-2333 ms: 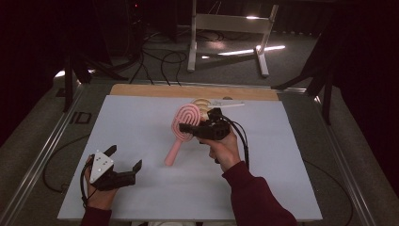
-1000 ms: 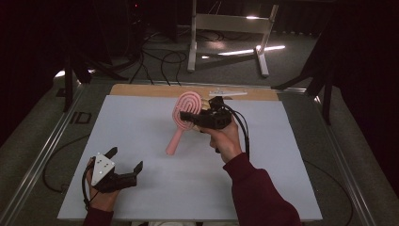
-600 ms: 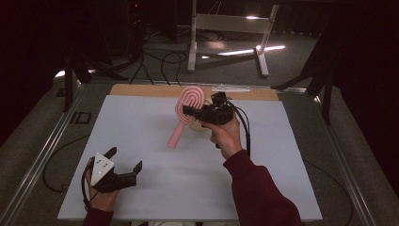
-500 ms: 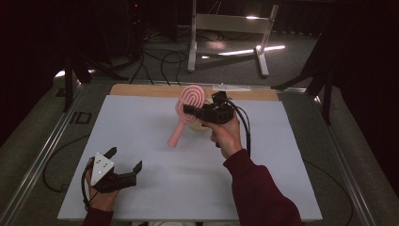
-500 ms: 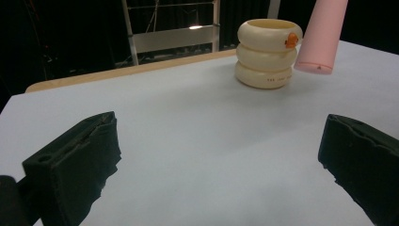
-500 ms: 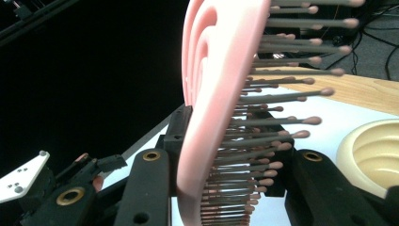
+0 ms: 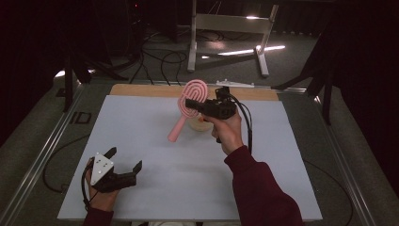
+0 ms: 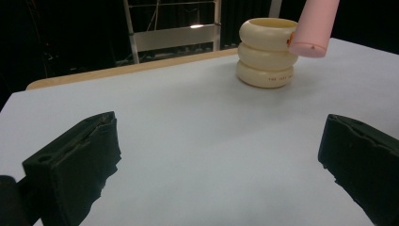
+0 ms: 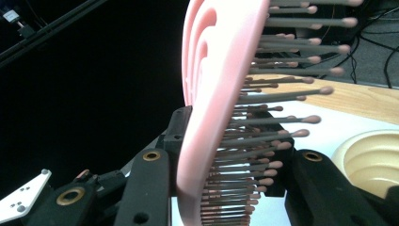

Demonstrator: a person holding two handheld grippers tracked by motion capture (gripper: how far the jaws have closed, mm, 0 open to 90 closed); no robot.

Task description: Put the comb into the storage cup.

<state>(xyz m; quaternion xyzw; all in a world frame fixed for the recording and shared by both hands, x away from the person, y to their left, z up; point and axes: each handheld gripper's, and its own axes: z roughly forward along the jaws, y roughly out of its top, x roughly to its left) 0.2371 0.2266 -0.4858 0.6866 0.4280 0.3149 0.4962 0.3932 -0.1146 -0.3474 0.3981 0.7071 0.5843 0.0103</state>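
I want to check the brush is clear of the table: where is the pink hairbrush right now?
In the high view the pink hairbrush is held off the mat by the right gripper, clamped on its head, handle slanting down beside the cream ringed cup.

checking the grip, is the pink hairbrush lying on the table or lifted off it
Lifted: the right tongs clamp the pink hairbrush by its head, handle hanging above the table.
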